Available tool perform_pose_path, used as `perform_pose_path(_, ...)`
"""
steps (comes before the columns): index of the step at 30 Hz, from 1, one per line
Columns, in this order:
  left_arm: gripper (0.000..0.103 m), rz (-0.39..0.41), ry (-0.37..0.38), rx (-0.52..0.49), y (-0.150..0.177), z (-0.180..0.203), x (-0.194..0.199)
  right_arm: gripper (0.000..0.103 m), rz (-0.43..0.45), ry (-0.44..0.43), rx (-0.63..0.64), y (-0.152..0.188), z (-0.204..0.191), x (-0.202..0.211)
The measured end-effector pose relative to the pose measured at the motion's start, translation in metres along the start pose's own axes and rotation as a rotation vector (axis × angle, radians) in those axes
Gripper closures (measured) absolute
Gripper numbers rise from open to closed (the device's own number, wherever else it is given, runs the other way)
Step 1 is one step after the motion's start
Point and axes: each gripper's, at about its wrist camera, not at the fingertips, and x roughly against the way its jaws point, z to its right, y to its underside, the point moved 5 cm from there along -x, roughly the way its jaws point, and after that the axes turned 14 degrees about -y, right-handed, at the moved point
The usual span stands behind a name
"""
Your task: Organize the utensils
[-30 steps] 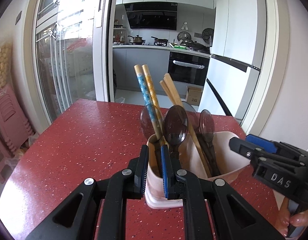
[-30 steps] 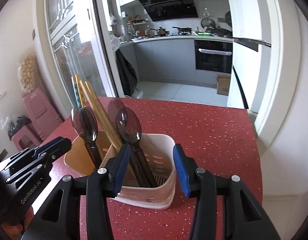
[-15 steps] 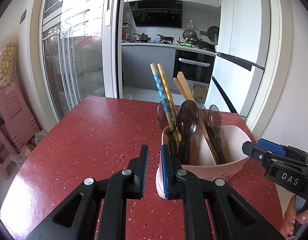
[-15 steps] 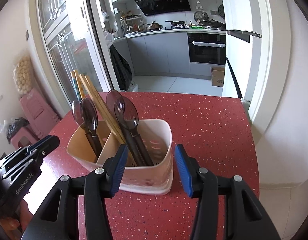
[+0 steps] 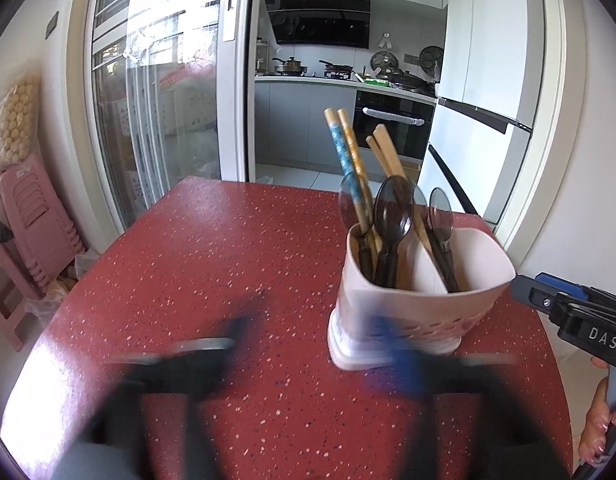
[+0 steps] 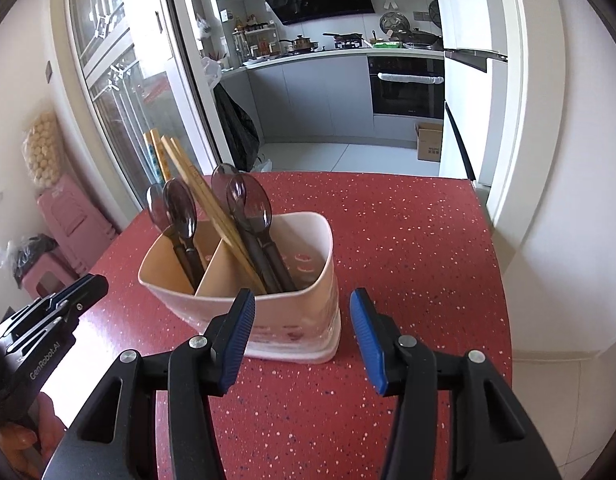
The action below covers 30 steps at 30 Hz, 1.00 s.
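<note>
Divided utensil holder (image 6: 308,304) stands on the red bench (image 6: 407,248), with spoons (image 6: 250,204) and chopsticks (image 6: 196,184) sorted upright. Right gripper (image 6: 302,340), fingers apart, empty, sits just near it; left gripper (image 5: 308,344) blurred, fingers seemingly spread.

You've got a pale pink plastic holder w/ two parts (image 6: 308,280), upright on the red top. Dark see-through plastic spoons (image 6: 248,204) & long wooden chopsticks (image 6: 200,188) stand inside, tilted.

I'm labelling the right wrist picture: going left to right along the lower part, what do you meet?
Left gripper → utensil holder on the red table → right gripper, its far finger beyond the holder's right edge.
</note>
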Motion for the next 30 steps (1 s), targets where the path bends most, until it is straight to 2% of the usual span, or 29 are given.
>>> perform_pose_path(2,0.000,0.036,-0.003,0.007,0.001,-0.002,0.007,0.049,-0.001,0.005,0.000,0.002,0.000,0.001)
perform_pose_path(8,0.000,0.012,0.005,-0.024,0.010,-0.001,0.010,0.048,-0.009,0.017,-0.009,0.008,0.000,0.003)
perform_pose_path(9,0.000,0.007,0.006,-0.023,0.012,-0.002,0.010,0.046,-0.009,0.017,-0.008,0.009,0.000,0.004)
perform_pose_path(11,0.000,-0.004,0.001,-0.026,0.015,-0.002,0.010,0.035,-0.007,0.023,-0.008,0.010,0.000,0.005)
perform_pose_path(16,0.000,-0.022,-0.014,-0.044,0.026,-0.002,0.012,0.022,-0.011,0.043,-0.018,0.014,0.001,0.008)
perform_pose_path(24,0.000,-0.058,-0.005,-0.034,0.047,-0.004,0.016,0.017,-0.020,0.088,0.010,0.037,-0.006,0.014)
perform_pose_path(25,0.000,-0.061,-0.004,-0.034,0.049,-0.004,0.017,0.013,-0.024,0.094,0.009,0.040,-0.006,0.015)
perform_pose_path(26,0.000,-0.064,-0.003,-0.033,0.052,-0.005,0.018,0.000,-0.028,0.104,0.002,0.042,-0.006,0.015)
perform_pose_path(30,0.000,-0.071,-0.001,-0.006,0.061,-0.009,0.021,0.000,0.022,0.099,-0.036,0.048,-0.005,0.026)
